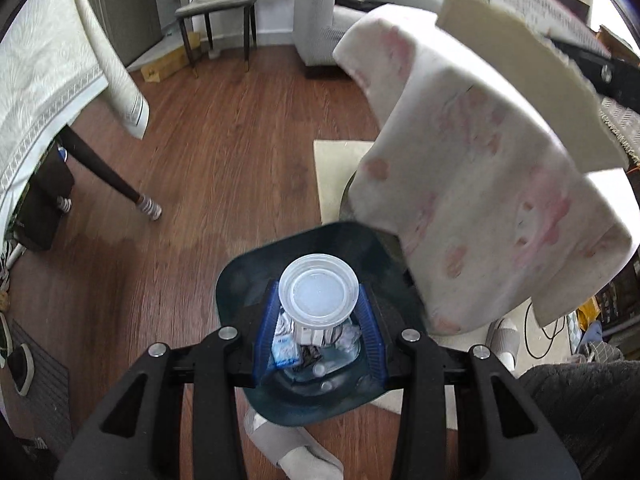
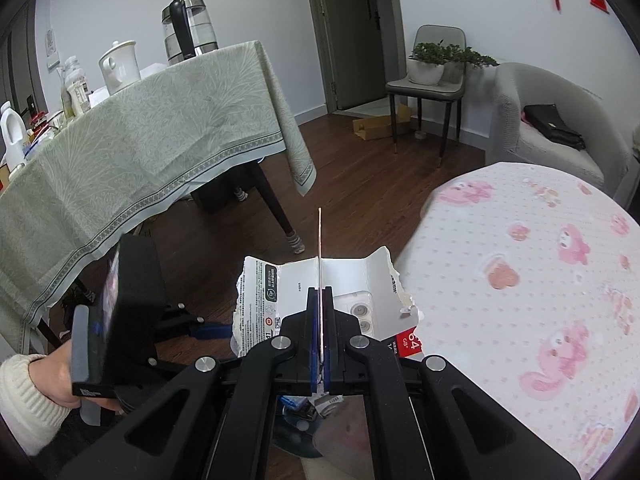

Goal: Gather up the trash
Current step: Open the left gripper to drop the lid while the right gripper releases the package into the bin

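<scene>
L gripper (image 1: 318, 320) hangs over the trash bin (image 1: 240, 276), dark w/ a bag liner, standing on the wood floor (image 1: 224, 152). Its blue fingers (image 1: 267, 328) are closed on a clear plastic cup (image 1: 318, 290), seen bottom-on, right above the bin mouth. Wrappers and other bits already lie inside.

R gripper (image 2: 320, 320) has its fingers shut tight on a thin card (image 2: 320, 240), seen edge-on. Just behind it at 12 o'clock is a torn white packaging piece (image 2: 304, 284) w/ a red corner; can't tell if it's the same item or a separate one. The pink-print desk (image 2: 520, 280) sits at 3 o'clock of the R gripper; the bin is below, mostly hidden by the gripper body.

Judgement: drop step for both items. To do it well:
- L: cup is centred already, so lower a bit, then open; a light cup can bounce off the rim if let go too high.
- R: bring card over the bin opening before release; flat card tends to flutter sideways, so tip it edge-down and go low.
- Keep the grippers apart; they're close here.
</scene>
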`<state>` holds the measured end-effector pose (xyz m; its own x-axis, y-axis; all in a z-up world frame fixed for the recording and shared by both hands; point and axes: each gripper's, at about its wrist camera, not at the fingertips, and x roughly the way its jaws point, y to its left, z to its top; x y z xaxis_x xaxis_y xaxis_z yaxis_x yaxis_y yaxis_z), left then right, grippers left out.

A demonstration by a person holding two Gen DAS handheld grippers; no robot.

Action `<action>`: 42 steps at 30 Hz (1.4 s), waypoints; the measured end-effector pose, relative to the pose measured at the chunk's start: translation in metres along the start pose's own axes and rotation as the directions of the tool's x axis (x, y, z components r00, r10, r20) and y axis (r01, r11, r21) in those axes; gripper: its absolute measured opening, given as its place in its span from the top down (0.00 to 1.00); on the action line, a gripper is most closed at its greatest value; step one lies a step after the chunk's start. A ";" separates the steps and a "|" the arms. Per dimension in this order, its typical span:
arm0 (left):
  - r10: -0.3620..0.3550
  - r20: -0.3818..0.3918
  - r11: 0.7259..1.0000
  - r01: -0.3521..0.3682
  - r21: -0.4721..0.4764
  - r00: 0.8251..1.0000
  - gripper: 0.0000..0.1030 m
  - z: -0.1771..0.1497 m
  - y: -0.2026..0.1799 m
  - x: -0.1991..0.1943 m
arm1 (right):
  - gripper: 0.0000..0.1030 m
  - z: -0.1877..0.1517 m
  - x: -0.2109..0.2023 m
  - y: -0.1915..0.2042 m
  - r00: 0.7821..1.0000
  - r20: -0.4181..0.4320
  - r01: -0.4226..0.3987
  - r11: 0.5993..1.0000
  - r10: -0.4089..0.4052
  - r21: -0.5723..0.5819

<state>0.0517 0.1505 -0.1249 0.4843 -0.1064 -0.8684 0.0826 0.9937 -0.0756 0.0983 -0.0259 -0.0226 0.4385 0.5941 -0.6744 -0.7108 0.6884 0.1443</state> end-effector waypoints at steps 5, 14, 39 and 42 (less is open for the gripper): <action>0.010 -0.021 1.000 -0.010 0.001 1.000 0.41 -0.010 0.008 0.006 | 0.99 0.001 0.018 0.011 1.000 -0.025 -0.010 1.000 0.010 -0.009; 0.036 0.051 0.998 -0.033 -0.053 0.998 0.40 -0.011 0.030 -0.021 | 0.99 -0.004 0.049 0.027 0.996 -0.090 -0.020 0.999 0.017 -0.031; 0.101 0.255 0.989 -0.070 -0.127 0.962 0.42 0.016 0.050 -0.096 | 0.88 -0.060 0.122 0.046 0.940 -0.336 -0.077 0.996 0.054 -0.055; 0.105 0.265 0.989 -0.074 -0.125 0.958 0.42 0.018 0.051 -0.102 | 0.81 -0.063 0.121 0.046 0.938 -0.340 -0.083 0.996 0.064 -0.042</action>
<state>0.0218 0.2114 -0.0316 0.7038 -0.0071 -0.7104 -0.0631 0.9954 -0.0724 0.0836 0.0512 -0.1430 0.1791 0.4596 -0.8699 -0.7671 0.6188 0.1691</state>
